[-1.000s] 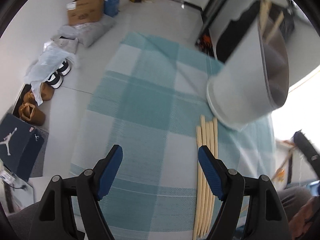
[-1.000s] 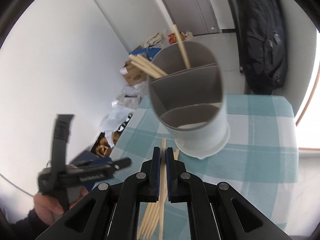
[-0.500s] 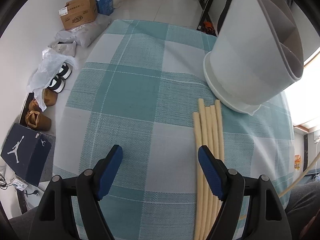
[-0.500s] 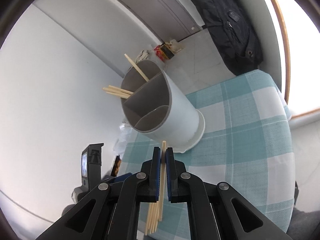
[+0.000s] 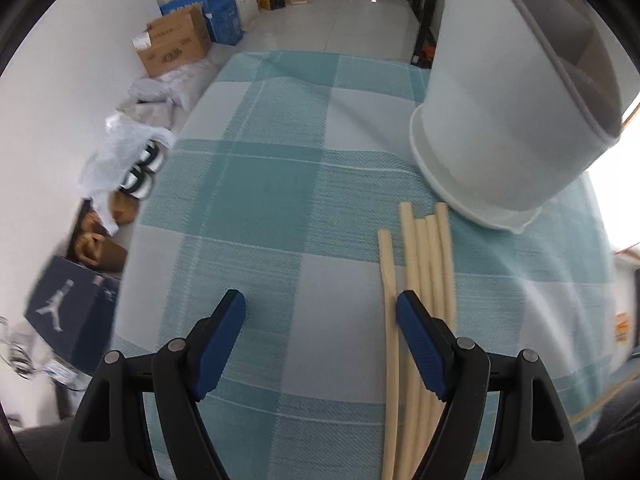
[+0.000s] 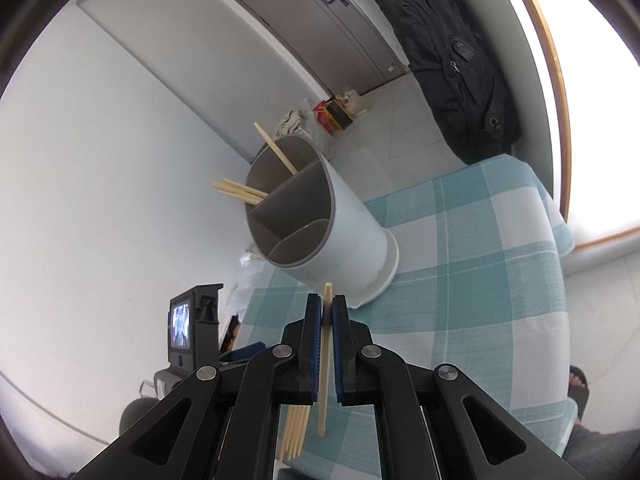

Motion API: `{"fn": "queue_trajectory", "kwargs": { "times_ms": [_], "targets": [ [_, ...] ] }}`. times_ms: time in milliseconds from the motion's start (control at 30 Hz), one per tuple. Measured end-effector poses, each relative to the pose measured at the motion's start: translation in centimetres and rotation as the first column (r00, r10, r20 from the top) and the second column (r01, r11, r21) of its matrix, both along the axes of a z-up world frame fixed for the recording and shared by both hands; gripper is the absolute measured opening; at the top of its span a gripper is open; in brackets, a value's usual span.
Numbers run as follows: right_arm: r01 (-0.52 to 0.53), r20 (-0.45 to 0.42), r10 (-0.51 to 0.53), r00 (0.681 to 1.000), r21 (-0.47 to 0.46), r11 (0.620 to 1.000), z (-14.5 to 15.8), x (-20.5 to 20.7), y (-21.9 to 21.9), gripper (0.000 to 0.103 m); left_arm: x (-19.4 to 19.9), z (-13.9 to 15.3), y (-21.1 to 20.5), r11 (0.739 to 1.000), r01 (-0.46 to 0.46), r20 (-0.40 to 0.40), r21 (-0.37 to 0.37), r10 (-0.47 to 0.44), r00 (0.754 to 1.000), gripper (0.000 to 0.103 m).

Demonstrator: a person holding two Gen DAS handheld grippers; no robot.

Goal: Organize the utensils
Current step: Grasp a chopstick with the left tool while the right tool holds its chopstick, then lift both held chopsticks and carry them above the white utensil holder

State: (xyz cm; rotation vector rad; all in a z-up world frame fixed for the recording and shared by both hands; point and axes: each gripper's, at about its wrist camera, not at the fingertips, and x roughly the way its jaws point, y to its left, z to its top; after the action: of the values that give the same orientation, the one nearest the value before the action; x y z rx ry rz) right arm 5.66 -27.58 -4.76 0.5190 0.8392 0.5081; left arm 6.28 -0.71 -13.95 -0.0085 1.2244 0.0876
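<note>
Several pale wooden chopsticks (image 5: pixel 430 264) lie side by side on the teal checked tablecloth (image 5: pixel 280 200), just in front of a white utensil holder (image 5: pixel 492 120). My left gripper (image 5: pixel 320 304) points down over the cloth with its jaws opening. The leftmost chopstick (image 5: pixel 389 312) lies on the cloth just inside the right pad (image 5: pixel 416 328); nothing is pressed. My right gripper (image 6: pixel 327 304) is shut on a single chopstick (image 6: pixel 325 360), held in the air short of the holder (image 6: pixel 320 216). The holder's far compartment has three chopsticks (image 6: pixel 240 192) in it.
The holder's grey inside is split into three compartments. On the floor beyond the table's left edge lie cardboard boxes (image 5: pixel 176 44), bags and shoes (image 5: pixel 136 172). A black backpack (image 6: pixel 452 60) hangs by the window. A person's sandalled foot (image 6: pixel 578 388) shows below the table.
My left gripper has come closer to the cloth and the loose chopsticks, and the holder looms larger. My right gripper has rolled, with the chopstick still clamped.
</note>
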Motion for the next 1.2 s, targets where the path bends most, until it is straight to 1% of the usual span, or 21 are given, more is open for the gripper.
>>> {"fn": "queue_trajectory", "kwargs": {
  "times_ms": [100, 200, 233, 300, 333, 367, 400, 467, 500, 533, 567, 600, 667, 700, 733, 833, 1033, 1100, 1167, 1200],
  "targets": [
    [0.002, -0.014, -0.002, 1.000, -0.007, 1.000, -0.2, -0.2, -0.2, 0.005, 0.0, -0.1, 0.0, 1.000, 0.008, 0.007, 0.015, -0.008, 1.000, 0.077],
    [0.007, -0.010, -0.007, 1.000, -0.014, 1.000, -0.1, -0.2, -0.6, 0.005, 0.1, -0.1, -0.5, 0.998, 0.037, 0.015, 0.049, -0.037, 0.999, 0.077],
    [0.007, -0.008, -0.008, 1.000, -0.014, 1.000, 0.0, -0.3, -0.7, 0.005, 0.2, -0.1, -0.5, 0.998, 0.044, 0.014, 0.054, -0.045, 0.999, 0.075],
    [0.003, -0.008, -0.003, 1.000, -0.014, 1.000, 0.0, -0.3, -0.7, 0.005, 0.5, -0.1, -0.4, 0.997, 0.057, 0.015, 0.051, -0.057, 0.998, 0.074],
    [0.003, -0.008, -0.003, 1.000, -0.017, 1.000, 0.0, -0.3, -0.7, 0.005, 0.7, -0.1, -0.4, 0.997, 0.061, 0.015, 0.045, -0.061, 0.998, 0.070],
    [0.002, -0.010, -0.002, 1.000, -0.016, 1.000, 0.0, -0.3, -0.7, 0.005, 0.8, -0.1, -0.5, 0.996, 0.078, 0.018, 0.038, -0.079, 0.997, 0.061],
    [0.001, -0.013, -0.001, 1.000, -0.013, 1.000, -0.1, -0.4, -0.8, 0.005, 0.8, 0.1, -0.8, 0.994, 0.100, 0.022, 0.046, -0.101, 0.995, 0.056],
    [0.001, -0.021, -0.001, 1.000, -0.005, 1.000, -0.2, -0.4, -0.8, 0.005, 0.8, 0.3, -1.9, 0.984, 0.152, 0.028, 0.090, -0.156, 0.987, 0.043],
    [0.001, -0.025, -0.001, 1.000, 0.000, 1.000, -0.2, -0.4, -0.9, 0.005, 0.8, 0.3, -2.2, 0.981, 0.167, 0.028, 0.098, -0.170, 0.985, 0.039],
    [0.002, -0.027, -0.001, 1.000, 0.004, 1.000, -0.2, -0.3, -0.9, 0.005, 0.7, 0.3, -2.4, 0.979, 0.180, 0.025, 0.092, -0.183, 0.983, 0.028],
    [0.003, -0.027, -0.003, 1.000, 0.005, 1.000, -0.1, -0.3, -1.0, 0.005, 0.6, 0.2, -2.3, 0.980, 0.186, 0.023, 0.075, -0.188, 0.982, 0.020],
    [0.005, -0.026, -0.005, 1.000, 0.003, 1.000, -0.1, -0.3, -1.0, 0.005, 0.6, 0.2, -2.3, 0.981, 0.184, 0.021, 0.055, -0.185, 0.982, 0.017],
    [0.004, -0.025, -0.004, 1.000, 0.000, 1.000, -0.1, -0.3, -0.9, 0.005, 0.7, 0.2, -1.9, 0.987, 0.162, 0.017, 0.005, -0.162, 0.987, 0.007],
    [0.005, -0.025, -0.005, 1.000, 0.000, 1.000, -0.1, -0.3, -0.9, 0.005, 0.8, 0.2, -1.6, 0.989, 0.149, 0.014, -0.022, -0.148, 0.989, 0.005],
    [0.004, -0.026, -0.004, 1.000, 0.001, 1.000, -0.1, -0.3, -0.9, 0.005, 0.9, 0.2, -1.3, 0.990, 0.132, 0.014, -0.048, -0.132, 0.991, 0.004],
    [0.008, -0.030, -0.008, 1.000, -0.002, 1.000, -0.1, -0.3, -0.9, 0.005, 1.1, 0.3, -0.9, 0.990, 0.103, 0.012, -0.091, -0.103, 0.995, 0.003],
    [0.021, -0.025, -0.021, 0.999, -0.003, 1.000, 0.0, -0.5, -0.8, 0.005, 1.3, 0.4, -0.2, 0.981, 0.060, 0.028, -0.186, -0.056, 0.998, 0.003],
    [0.022, -0.019, -0.022, 1.000, -0.003, 1.000, 0.1, -0.6, -0.7, 0.005, 1.2, 0.9, 0.2, 0.975, 0.043, 0.049, -0.217, -0.033, 0.998, 0.003],
    [0.019, -0.012, -0.019, 1.000, -0.002, 1.000, 0.2, -0.6, -0.5, 0.005, 0.7, 2.0, 0.5, 0.968, 0.029, 0.099, -0.248, -0.004, 0.995, 0.003],
    [0.017, -0.006, -0.017, 1.000, -0.004, 1.000, 0.2, -0.7, -0.3, 0.005, 0.5, 2.5, 0.5, 0.968, 0.031, 0.122, -0.251, 0.000, 0.993, 0.003]
  ]
}}
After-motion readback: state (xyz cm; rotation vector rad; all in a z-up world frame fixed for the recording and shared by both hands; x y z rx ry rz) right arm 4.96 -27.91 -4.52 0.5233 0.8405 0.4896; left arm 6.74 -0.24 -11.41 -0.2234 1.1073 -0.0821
